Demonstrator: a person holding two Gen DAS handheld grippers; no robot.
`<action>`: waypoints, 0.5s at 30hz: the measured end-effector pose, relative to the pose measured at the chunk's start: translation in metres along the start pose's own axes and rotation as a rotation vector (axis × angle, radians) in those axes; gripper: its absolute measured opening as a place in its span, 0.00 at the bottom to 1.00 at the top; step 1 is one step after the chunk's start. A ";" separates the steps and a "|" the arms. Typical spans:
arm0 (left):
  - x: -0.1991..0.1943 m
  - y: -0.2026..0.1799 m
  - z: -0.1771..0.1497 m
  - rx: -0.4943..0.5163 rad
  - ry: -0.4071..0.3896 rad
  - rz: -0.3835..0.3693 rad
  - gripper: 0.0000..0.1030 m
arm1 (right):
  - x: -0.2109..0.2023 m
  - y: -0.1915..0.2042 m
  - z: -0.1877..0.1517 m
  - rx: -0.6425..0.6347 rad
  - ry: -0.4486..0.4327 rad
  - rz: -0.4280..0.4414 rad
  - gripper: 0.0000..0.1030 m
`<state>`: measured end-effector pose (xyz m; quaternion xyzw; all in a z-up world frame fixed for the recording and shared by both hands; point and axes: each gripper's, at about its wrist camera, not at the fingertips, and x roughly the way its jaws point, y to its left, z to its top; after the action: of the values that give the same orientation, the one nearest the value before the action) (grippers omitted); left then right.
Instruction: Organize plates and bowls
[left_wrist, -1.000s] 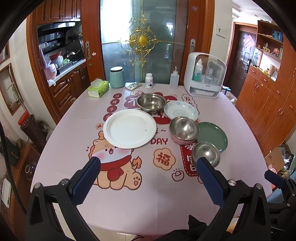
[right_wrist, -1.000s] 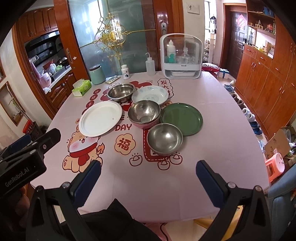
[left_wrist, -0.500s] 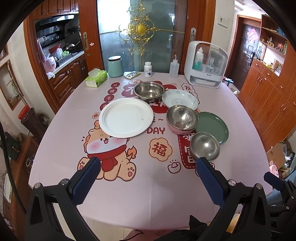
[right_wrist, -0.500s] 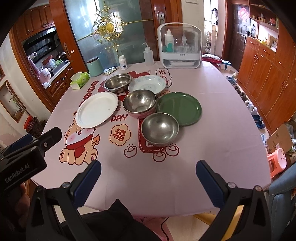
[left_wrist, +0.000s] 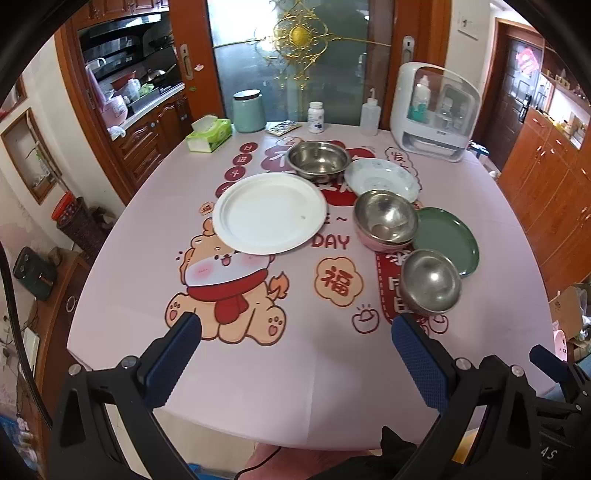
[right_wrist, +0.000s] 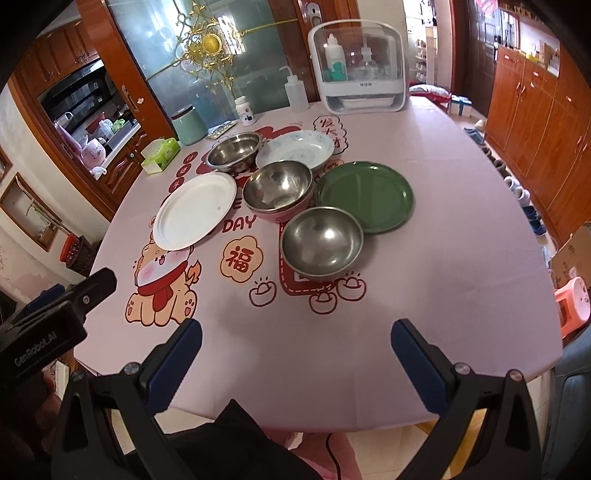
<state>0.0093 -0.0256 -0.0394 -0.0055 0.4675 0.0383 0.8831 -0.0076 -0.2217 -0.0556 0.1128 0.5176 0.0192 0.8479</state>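
I have both sets of tongs hanging over the near edge of the worktop (left_wrist: 122, 280), each spread wide and gripping nothing: the left tongs (left_wrist: 295, 334) sit above the cartoon print on the pink cloth, the right tongs (right_wrist: 295, 338) above bare cloth. From the right camera, the nearest dish is a small steel bowl (right_wrist: 321, 240) at about 12 o'clock, standing upright and just overlapping the near rim of the green plate (right_wrist: 364, 195) at 1 o'clock. Just beyond it, a larger steel bowl (right_wrist: 277, 185) rests nested in a pink bowl (right_wrist: 275, 215), touching the green plate's left rim. The white plate (right_wrist: 195, 210) lies flat at 11 o'clock, apart from the nested pair. Further back, a wide steel basin (right_wrist: 233, 149) stands beside a pale patterned dish (right_wrist: 295, 149), the two nearly touching. At the far edge I see a green tissue box (right_wrist: 160, 154), a mint canister (right_wrist: 189, 124), a white pill bottle (right_wrist: 245, 109), a squeeze bottle (right_wrist: 296, 91) and a white storage case (right_wrist: 360, 70).
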 end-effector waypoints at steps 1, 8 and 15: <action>0.001 0.002 0.001 -0.002 0.003 0.005 0.99 | 0.002 0.000 0.001 0.004 0.006 0.001 0.99; 0.016 0.026 0.011 -0.006 0.035 0.026 0.99 | 0.017 0.010 0.012 0.057 0.019 0.014 0.99; 0.040 0.064 0.033 -0.002 0.073 0.030 0.99 | 0.035 0.039 0.028 0.116 0.023 -0.007 0.99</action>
<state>0.0538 0.0425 -0.0521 -0.0008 0.4993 0.0518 0.8649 0.0365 -0.1834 -0.0653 0.1599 0.5279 -0.0124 0.8340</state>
